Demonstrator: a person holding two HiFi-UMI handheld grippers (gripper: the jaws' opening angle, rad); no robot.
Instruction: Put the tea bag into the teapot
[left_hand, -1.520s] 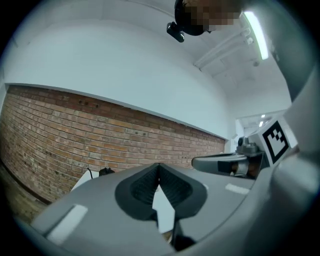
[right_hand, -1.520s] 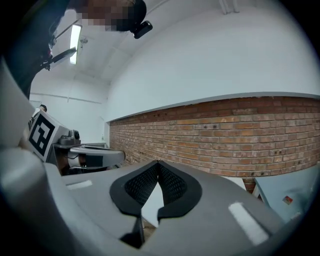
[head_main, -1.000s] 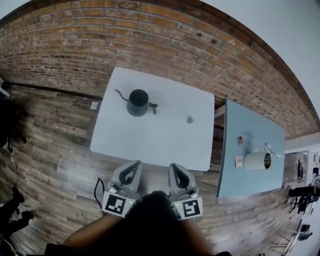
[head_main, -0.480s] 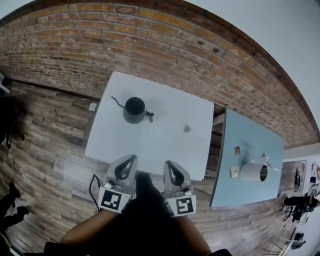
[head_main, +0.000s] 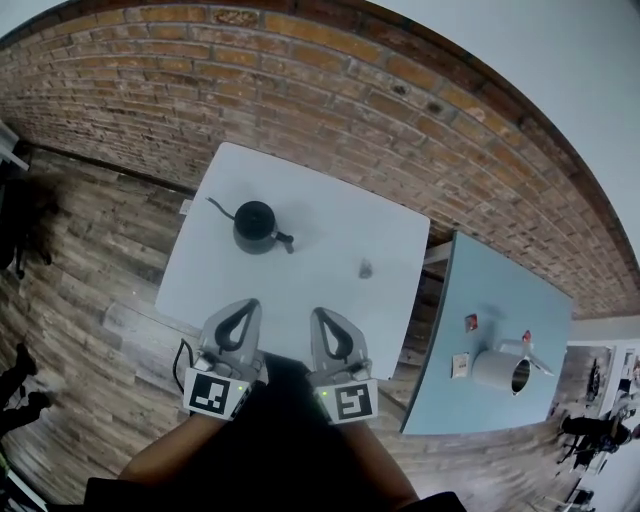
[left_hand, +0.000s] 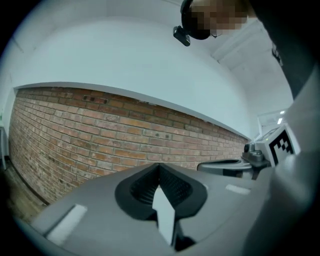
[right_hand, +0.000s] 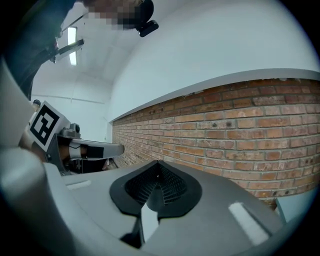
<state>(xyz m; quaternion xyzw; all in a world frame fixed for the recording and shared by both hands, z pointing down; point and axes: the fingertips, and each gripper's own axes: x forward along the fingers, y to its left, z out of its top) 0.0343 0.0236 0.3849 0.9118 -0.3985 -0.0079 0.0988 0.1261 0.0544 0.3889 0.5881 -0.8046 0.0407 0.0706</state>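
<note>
In the head view a black teapot (head_main: 255, 226) with a thin spout stands at the back left of the white table (head_main: 320, 225). The tea bag (head_main: 366, 268), small and grey, lies right of the table's middle. My left gripper (head_main: 243, 308) and right gripper (head_main: 319, 315) are side by side at the table's near edge, short of both objects. Each is shut with nothing in it. The left gripper view shows my left gripper (left_hand: 159, 166) with jaws meeting against a brick wall. My right gripper (right_hand: 158, 164) looks the same in its own view.
A blue-grey table (head_main: 500, 320) stands to the right, carrying a white cylinder on its side (head_main: 498, 370) and small cards. A brick wall (head_main: 300, 90) runs behind both tables. Wooden floor (head_main: 90, 250) surrounds them, and a black cable (head_main: 182, 355) hangs by my left gripper.
Both grippers have moved forward from in front of the table to its near edge. Teapot and tea bag lie where they were on the table.
</note>
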